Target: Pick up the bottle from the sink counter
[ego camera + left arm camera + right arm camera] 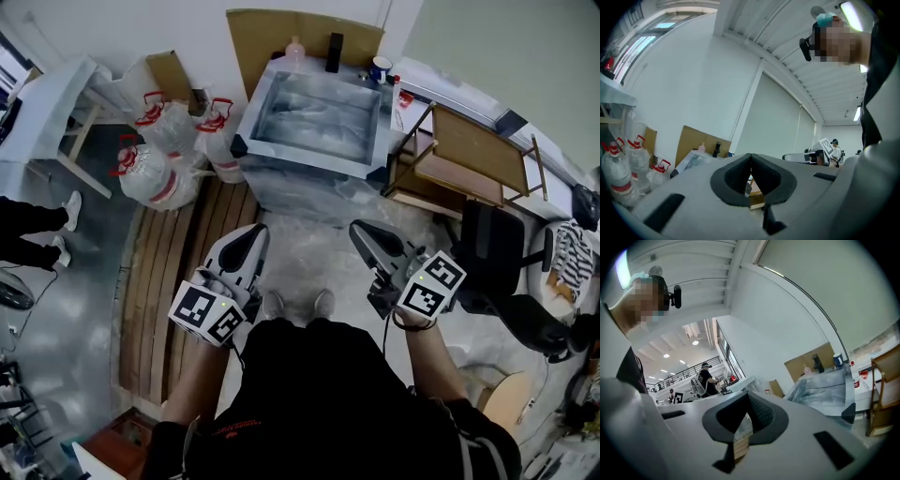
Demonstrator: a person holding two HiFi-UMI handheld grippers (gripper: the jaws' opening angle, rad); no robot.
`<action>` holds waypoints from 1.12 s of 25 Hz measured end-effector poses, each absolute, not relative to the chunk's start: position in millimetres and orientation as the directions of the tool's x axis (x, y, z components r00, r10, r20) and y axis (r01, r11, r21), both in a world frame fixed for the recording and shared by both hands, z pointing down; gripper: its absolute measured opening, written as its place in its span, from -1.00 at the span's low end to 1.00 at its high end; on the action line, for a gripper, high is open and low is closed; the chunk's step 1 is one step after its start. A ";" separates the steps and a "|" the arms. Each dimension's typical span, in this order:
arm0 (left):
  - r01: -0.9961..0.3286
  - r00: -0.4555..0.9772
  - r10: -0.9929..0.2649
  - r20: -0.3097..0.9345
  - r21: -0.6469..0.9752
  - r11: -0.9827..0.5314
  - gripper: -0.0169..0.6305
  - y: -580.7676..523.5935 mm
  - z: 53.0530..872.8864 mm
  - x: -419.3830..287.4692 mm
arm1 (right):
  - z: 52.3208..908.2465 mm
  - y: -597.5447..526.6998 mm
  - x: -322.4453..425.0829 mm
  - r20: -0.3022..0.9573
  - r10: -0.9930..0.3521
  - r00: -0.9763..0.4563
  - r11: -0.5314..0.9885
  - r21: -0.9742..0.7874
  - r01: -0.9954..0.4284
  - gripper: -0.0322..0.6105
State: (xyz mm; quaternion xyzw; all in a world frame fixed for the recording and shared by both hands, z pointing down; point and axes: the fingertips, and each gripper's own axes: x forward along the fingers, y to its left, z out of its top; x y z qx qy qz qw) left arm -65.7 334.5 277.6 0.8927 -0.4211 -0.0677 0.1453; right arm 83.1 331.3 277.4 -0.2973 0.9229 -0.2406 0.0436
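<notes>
A small pale pink bottle [293,49] stands upright on the back edge of the steel sink counter [251,105], beside a black dispenser [334,52] and a blue cup [380,68]. Both grippers hang close to the person's body, well short of the sink. My left gripper [251,234] is shut with nothing between its pads. My right gripper [361,231] is also shut and empty. In the left gripper view the bottle [701,148] shows far off, left of the shut gripper [750,161]. The right gripper view has the bottle [806,370] at the right, beyond the shut gripper [747,399].
Several large water jugs [150,173] with red caps sit on the floor left of the sink. Wooden slats [159,281] lie at the left of my feet. A wooden rack [469,150] and a black chair [497,253] stand at the right. Another person's legs [37,230] show at far left.
</notes>
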 end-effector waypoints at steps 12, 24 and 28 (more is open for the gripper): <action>-0.766 0.594 -0.804 -0.001 0.304 -0.566 -0.89 342.8 278.8 -26.3 | 281.3 332.8 133.9 0.048 -0.547 -0.836 0.721 -0.481 -0.499 -0.89; -0.778 0.576 -0.817 -0.002 0.305 -0.549 -0.89 317.7 283.5 -23.8 | 288.1 307.1 150.1 0.051 -0.559 -0.827 0.710 -0.485 -0.510 -0.89; -0.774 0.578 -0.816 -0.007 0.312 -0.551 -0.89 295.3 287.3 -26.6 | 290.6 287.3 148.0 0.055 -0.562 -0.825 0.709 -0.482 -0.515 -0.89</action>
